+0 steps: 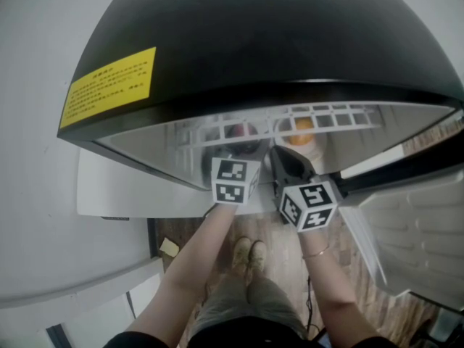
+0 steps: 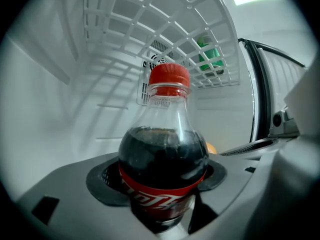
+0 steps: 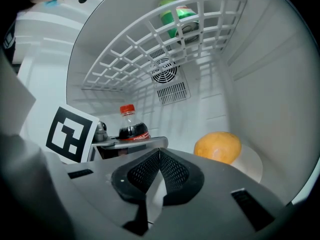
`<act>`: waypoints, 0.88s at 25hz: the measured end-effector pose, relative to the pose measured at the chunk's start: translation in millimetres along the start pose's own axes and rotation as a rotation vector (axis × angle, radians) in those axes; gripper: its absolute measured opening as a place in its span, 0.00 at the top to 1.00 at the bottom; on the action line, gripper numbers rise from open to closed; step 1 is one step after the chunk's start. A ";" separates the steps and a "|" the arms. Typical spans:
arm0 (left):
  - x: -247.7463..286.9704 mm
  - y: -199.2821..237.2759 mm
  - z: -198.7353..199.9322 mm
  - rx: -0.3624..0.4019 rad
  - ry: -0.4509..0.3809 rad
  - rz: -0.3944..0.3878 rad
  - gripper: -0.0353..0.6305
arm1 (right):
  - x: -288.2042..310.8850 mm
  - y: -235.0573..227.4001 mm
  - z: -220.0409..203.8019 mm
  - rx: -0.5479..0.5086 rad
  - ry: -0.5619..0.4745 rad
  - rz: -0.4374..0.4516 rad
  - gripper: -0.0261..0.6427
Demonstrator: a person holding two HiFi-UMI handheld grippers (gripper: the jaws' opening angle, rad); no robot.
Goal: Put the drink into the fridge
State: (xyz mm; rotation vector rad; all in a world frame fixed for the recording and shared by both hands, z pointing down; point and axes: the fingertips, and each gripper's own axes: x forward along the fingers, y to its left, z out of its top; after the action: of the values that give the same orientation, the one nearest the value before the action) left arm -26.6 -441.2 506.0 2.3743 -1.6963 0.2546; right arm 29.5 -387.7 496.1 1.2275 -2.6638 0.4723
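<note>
A cola bottle (image 2: 163, 156) with a red cap and red label stands upright between the jaws of my left gripper (image 2: 162, 186), which is shut on its body, inside the white fridge (image 2: 50, 109). The right gripper view shows the same bottle (image 3: 131, 127) at the left, held in the left gripper (image 3: 127, 143). Whether its base touches the fridge floor is hidden. My right gripper (image 3: 160, 170) is shut with its pads together and holds nothing. In the head view both grippers, left (image 1: 235, 167) and right (image 1: 284, 164), reach into the fridge under its black top (image 1: 254, 42).
An orange fruit (image 3: 218, 146) lies on a white plate (image 3: 251, 165) at the fridge's right. A white wire shelf (image 3: 165, 44) spans overhead with a green bottle (image 3: 176, 13) on it. A fan vent (image 3: 165, 72) is in the back wall. The open door (image 2: 262, 89) is at the right.
</note>
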 end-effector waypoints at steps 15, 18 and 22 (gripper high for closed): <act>-2.9 -0.7 -3.4 -0.019 0.024 0.005 0.45 | -3.9 6.1 -1.3 -0.004 0.007 0.004 0.95; -4.5 -1.9 -3.6 -0.021 0.027 0.005 0.44 | -5.5 7.2 -0.9 -0.006 0.006 0.003 0.95; -9.8 -2.3 -2.3 -0.050 0.015 0.007 0.42 | -7.7 8.4 1.0 -0.006 0.002 0.001 0.95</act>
State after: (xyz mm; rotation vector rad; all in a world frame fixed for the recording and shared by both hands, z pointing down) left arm -27.6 -430.9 505.5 2.3261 -1.6842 0.2280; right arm 28.0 -377.4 491.2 1.2230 -2.6627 0.4645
